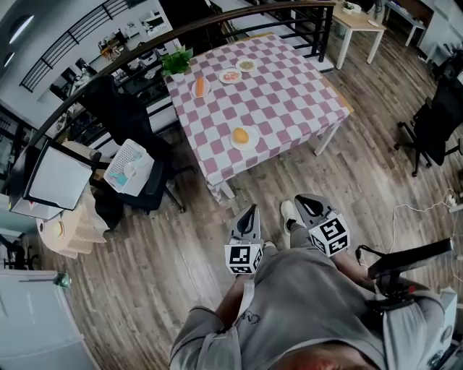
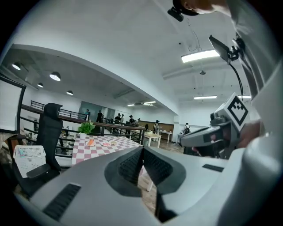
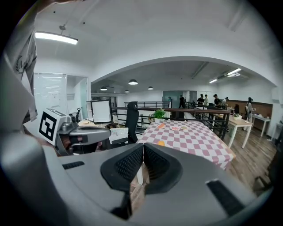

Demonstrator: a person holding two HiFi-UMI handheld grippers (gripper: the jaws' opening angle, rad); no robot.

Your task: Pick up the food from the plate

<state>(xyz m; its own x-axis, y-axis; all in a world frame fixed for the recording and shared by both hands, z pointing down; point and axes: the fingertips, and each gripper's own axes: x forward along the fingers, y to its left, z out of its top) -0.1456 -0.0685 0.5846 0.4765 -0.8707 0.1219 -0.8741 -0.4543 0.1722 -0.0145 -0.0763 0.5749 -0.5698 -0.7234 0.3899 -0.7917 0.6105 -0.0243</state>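
A table with a pink-and-white checked cloth (image 1: 289,94) stands ahead of me across the wooden floor. Near its front edge a white plate holds a round orange food (image 1: 240,136). Three more plates sit at the far side: one with a long orange food (image 1: 200,87) and two small ones (image 1: 229,75). My left gripper (image 1: 252,211) and right gripper (image 1: 299,199) hang side by side well short of the table, both shut and empty. The left gripper view shows its own shut jaws (image 2: 143,150) and the far plates (image 2: 91,142). In the right gripper view the orange food (image 3: 161,143) lies beyond the shut jaws (image 3: 143,147).
A potted plant (image 1: 176,63) stands on the table's far left corner. Black office chairs stand left (image 1: 119,108) and right (image 1: 434,126) of the table, one bearing a white basket (image 1: 130,168). A dark railing (image 1: 217,22) runs behind, and a white table (image 1: 358,22) stands beyond it.
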